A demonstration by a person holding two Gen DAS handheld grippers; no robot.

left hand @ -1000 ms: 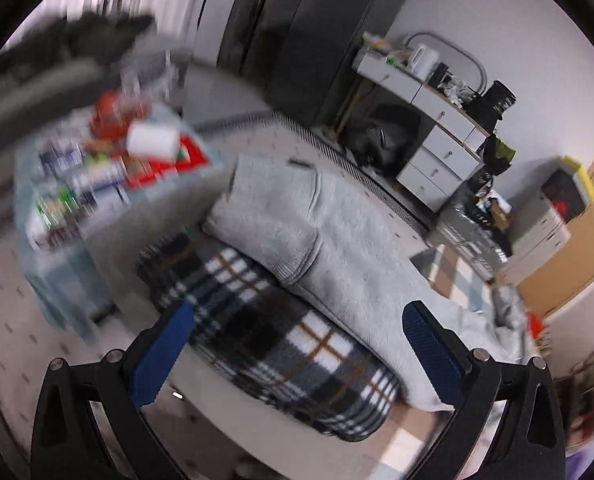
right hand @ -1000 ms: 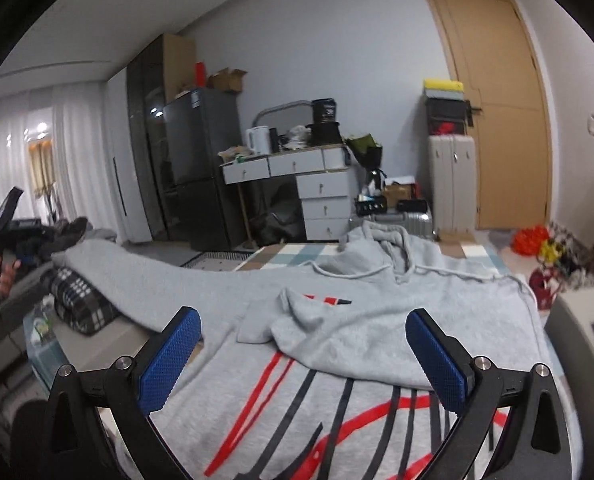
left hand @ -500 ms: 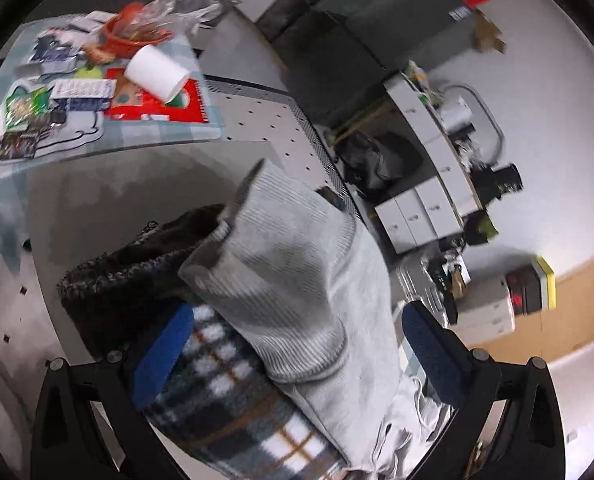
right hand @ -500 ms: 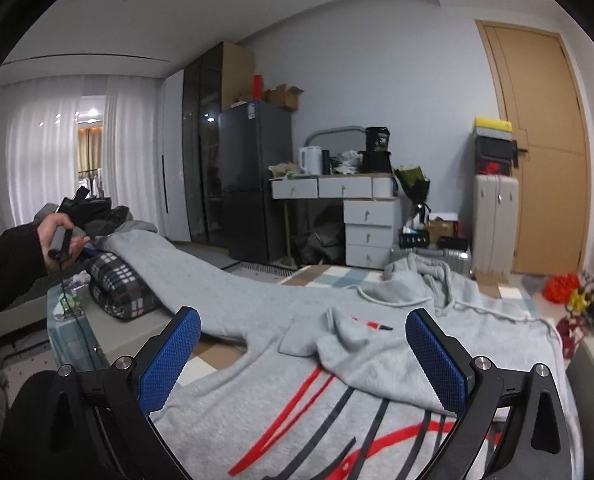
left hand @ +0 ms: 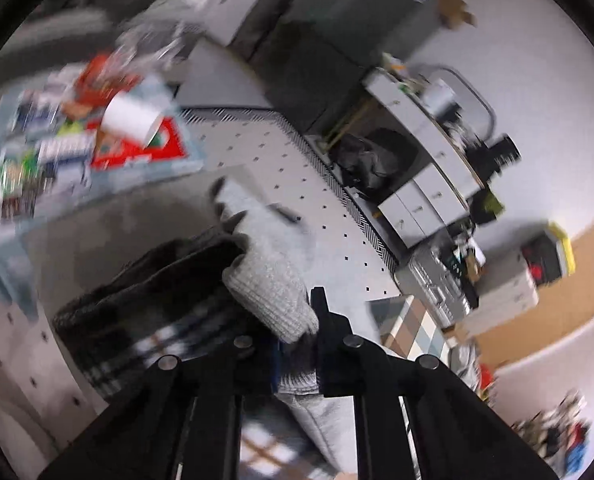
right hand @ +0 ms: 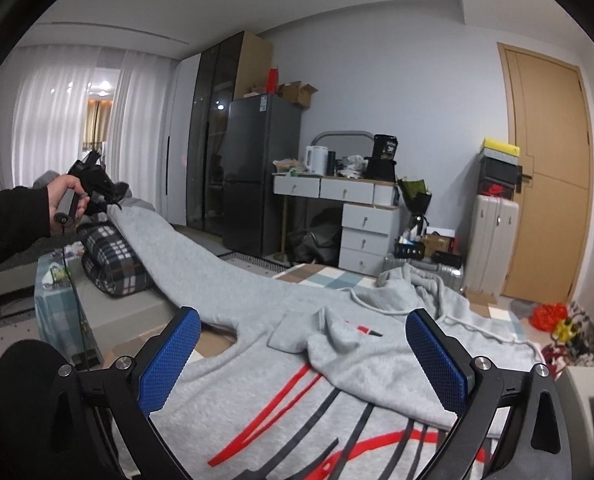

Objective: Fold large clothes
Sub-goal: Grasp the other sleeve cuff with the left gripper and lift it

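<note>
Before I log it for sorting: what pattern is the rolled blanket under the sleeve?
Black-and-white plaid blanket, clearest in the right wrist view.

In the right wrist view a hoodie lies spread in the foreground, one sleeve stretching up and left over a folded plaid blanket to the left gripper, whose jaws are closing on the cuff. Left of the blanket stands a low table carrying packets and a paper roll. Behind the hoodie, along the far wall, stand a refrigerator, then a desk with drawers to its right, then a suitcase and a door farthest right.
</note>
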